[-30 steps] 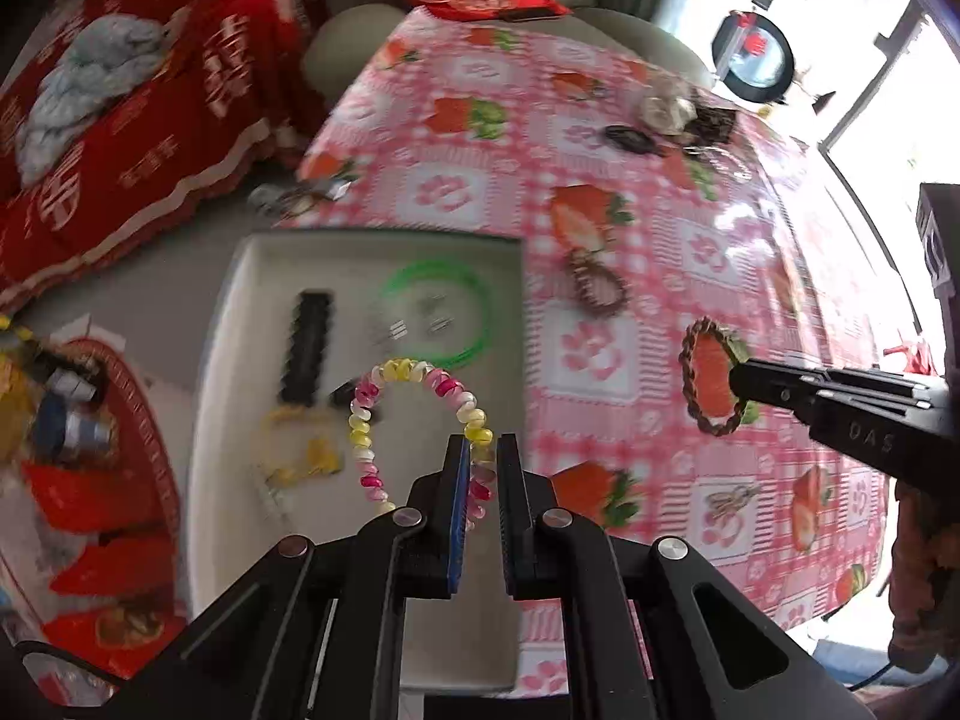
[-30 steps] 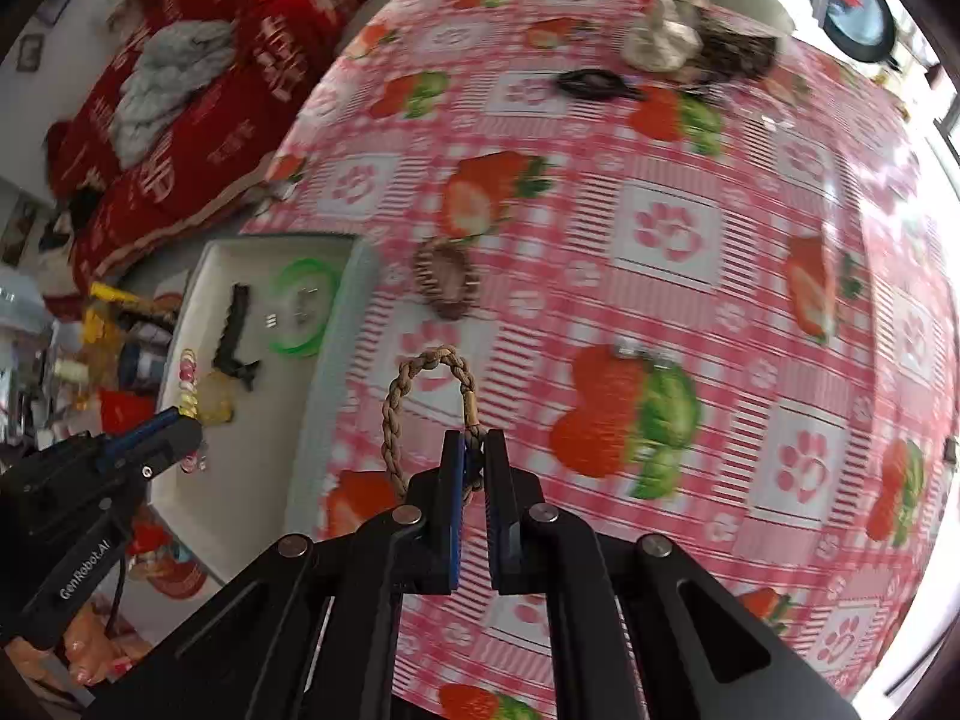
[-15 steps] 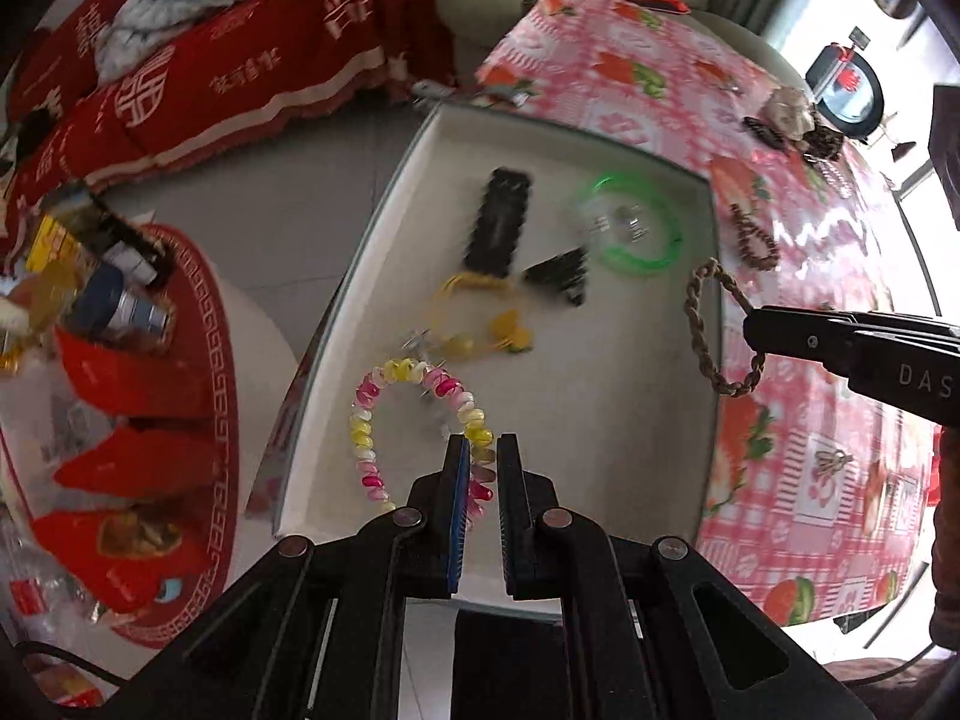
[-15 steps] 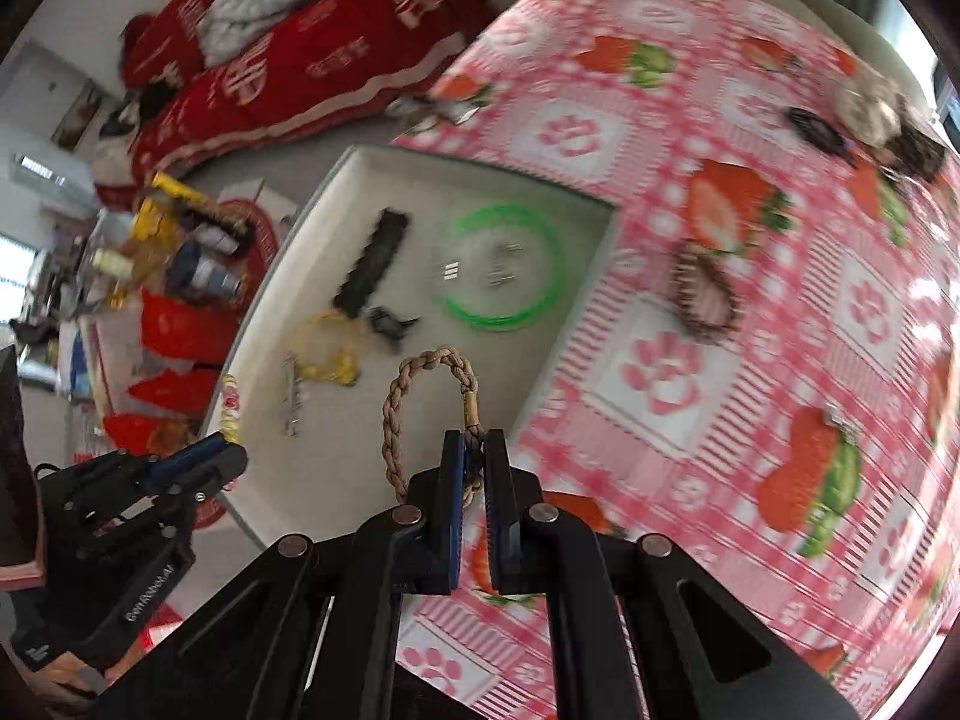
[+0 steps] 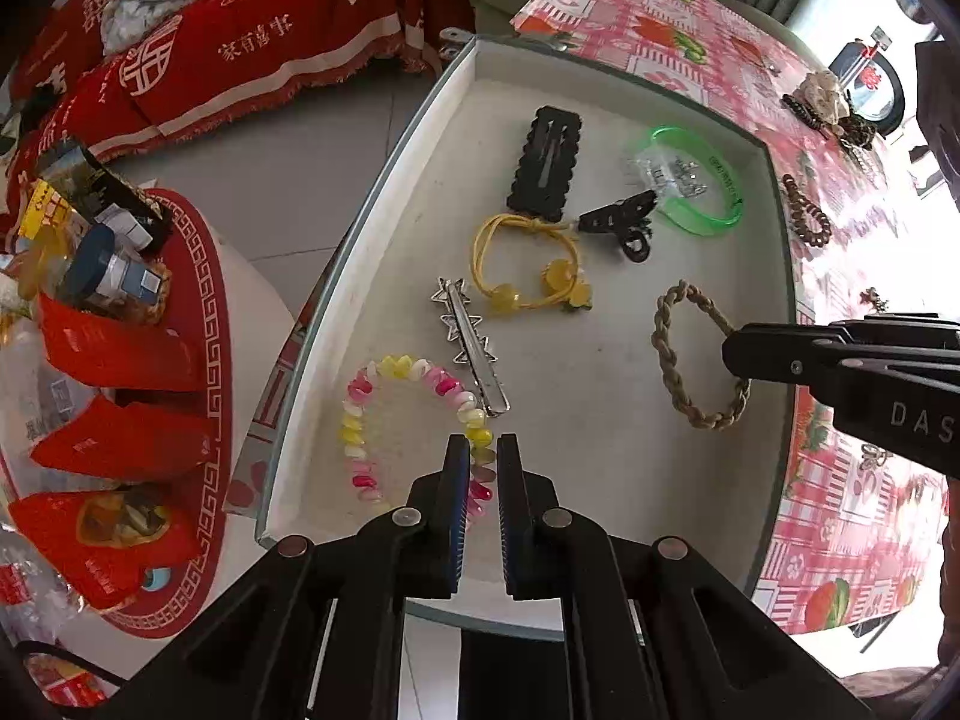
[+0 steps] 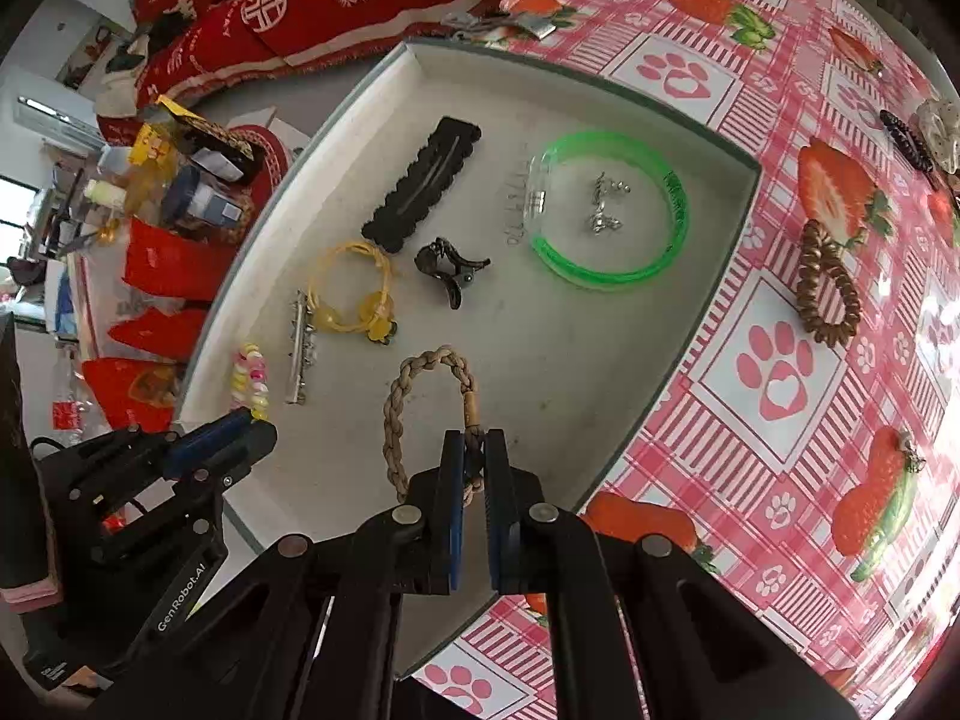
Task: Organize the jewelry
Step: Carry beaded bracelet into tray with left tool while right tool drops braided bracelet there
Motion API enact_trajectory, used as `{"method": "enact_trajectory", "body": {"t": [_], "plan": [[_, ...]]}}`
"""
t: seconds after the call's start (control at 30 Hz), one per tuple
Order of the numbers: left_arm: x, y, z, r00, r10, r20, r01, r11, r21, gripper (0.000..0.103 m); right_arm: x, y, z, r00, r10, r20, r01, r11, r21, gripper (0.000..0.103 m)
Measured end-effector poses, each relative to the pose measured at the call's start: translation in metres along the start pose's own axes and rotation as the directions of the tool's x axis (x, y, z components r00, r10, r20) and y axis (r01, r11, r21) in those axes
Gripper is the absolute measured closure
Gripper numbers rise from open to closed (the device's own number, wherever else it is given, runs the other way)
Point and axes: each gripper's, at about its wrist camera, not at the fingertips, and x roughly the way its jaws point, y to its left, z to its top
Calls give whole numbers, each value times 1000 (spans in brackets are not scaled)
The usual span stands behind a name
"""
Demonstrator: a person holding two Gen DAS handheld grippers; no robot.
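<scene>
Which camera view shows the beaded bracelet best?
The left wrist view: the beaded bracelet lies large and near, nearly its whole loop of pink and yellow beads visible over the tray. The right wrist view shows it small, at the tray's far edge, seen edge-on.

Red cloth (image 5: 252,42), strawberry tablecloth (image 6: 780,360)

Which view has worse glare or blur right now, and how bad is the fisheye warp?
Left wrist: sharp; window top right blows out, washing out the tablecloth there; tray rim bows strongly. Right wrist: sharp centre, braided bracelet crisp in the right gripper; white glare patches on the tablecloth's right edge; heavy barrel warp; dark vignette in the corners of both.
</scene>
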Motion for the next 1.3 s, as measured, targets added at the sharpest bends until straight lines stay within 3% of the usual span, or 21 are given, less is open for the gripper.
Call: {"method": "enact_trajectory", "body": {"t": [0.3,0.83,0.93,1.07,1.3], "plan": [[12,5,3,1000,16,-10,-16,1000,-3,87,24,1,12,999,-17,-38,18,1000,12,96],[15,-2,5,997,77,-24,-76,996,41,87,30,-2,29,999,-37,-27,38,999,17,95],[12,-4,7,996,82,-20,-81,995,51,87,32,1,31,999,-22,-28,22,1000,17,90],[9,-9,10,996,91,-14,-90,993,72,87,29,-3,30,1000,3,-21,-3,999,32,67],[9,-14,14,995,97,-24,-94,991,99,87,11,-9,30,999,36,26,-38,998,59,66]]}}
